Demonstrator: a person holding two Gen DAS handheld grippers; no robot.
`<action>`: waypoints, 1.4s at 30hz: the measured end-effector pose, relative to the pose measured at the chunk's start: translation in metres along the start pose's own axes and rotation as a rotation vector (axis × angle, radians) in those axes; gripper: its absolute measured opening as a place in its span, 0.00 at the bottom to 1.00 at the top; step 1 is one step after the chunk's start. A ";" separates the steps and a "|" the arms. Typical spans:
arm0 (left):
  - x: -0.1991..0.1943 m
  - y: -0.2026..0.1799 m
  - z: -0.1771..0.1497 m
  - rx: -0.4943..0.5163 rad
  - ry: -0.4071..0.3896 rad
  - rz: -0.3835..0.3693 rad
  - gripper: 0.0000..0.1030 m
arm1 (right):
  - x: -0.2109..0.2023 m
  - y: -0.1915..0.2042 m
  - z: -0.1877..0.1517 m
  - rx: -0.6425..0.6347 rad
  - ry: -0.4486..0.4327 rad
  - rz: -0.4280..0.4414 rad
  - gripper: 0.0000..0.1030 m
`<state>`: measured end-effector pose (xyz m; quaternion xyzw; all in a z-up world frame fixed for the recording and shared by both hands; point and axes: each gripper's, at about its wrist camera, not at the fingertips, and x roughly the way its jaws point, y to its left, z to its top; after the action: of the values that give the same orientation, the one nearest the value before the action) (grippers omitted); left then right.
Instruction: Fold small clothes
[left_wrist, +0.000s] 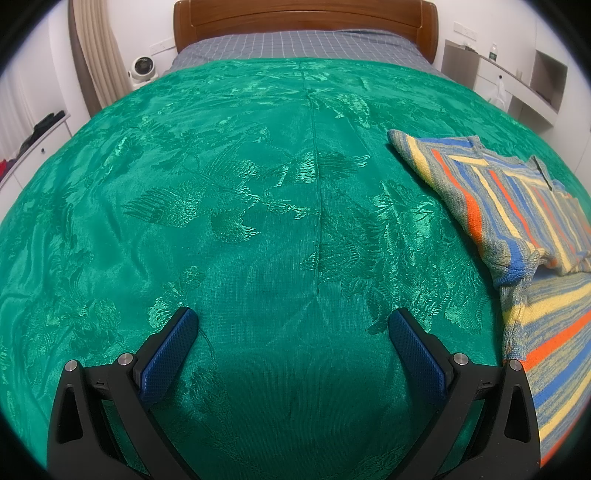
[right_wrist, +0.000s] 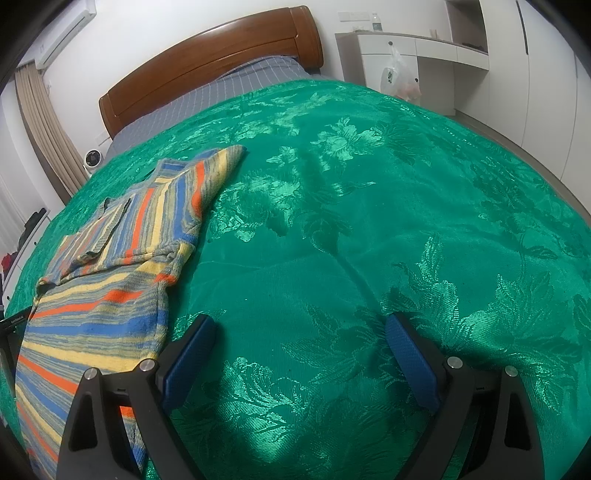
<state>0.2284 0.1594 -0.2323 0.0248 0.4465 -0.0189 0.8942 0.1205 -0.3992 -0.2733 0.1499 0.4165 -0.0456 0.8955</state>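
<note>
A striped knit sweater (left_wrist: 517, 206) in blue, yellow, orange and grey lies on the green bedspread (left_wrist: 258, 184). In the left wrist view it is at the right edge, with both sleeves folded in over the body. In the right wrist view the sweater (right_wrist: 110, 280) lies at the left. My left gripper (left_wrist: 293, 321) is open and empty above bare bedspread, left of the sweater. My right gripper (right_wrist: 301, 328) is open and empty above the bedspread (right_wrist: 369, 221), right of the sweater's lower body; its left finger (right_wrist: 188, 354) is just beside the hem.
A wooden headboard (left_wrist: 306, 22) and grey checked sheet (left_wrist: 295, 46) are at the far end. A small white fan (left_wrist: 142, 70) stands at the far left. White desk and cabinets (right_wrist: 424, 55) with a plastic bag (right_wrist: 397, 75) stand at the right.
</note>
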 end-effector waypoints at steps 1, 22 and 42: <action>0.000 0.000 0.000 0.000 0.000 0.000 1.00 | 0.000 0.000 0.000 0.001 0.000 0.001 0.90; 0.000 0.000 0.000 0.000 0.000 0.000 1.00 | -0.004 -0.006 -0.001 0.020 -0.010 0.031 0.90; 0.000 0.000 0.000 -0.001 0.000 0.001 1.00 | -0.007 -0.008 -0.002 0.026 -0.014 0.042 0.91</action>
<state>0.2284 0.1594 -0.2323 0.0247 0.4467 -0.0183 0.8942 0.1131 -0.4068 -0.2713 0.1700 0.4063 -0.0334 0.8972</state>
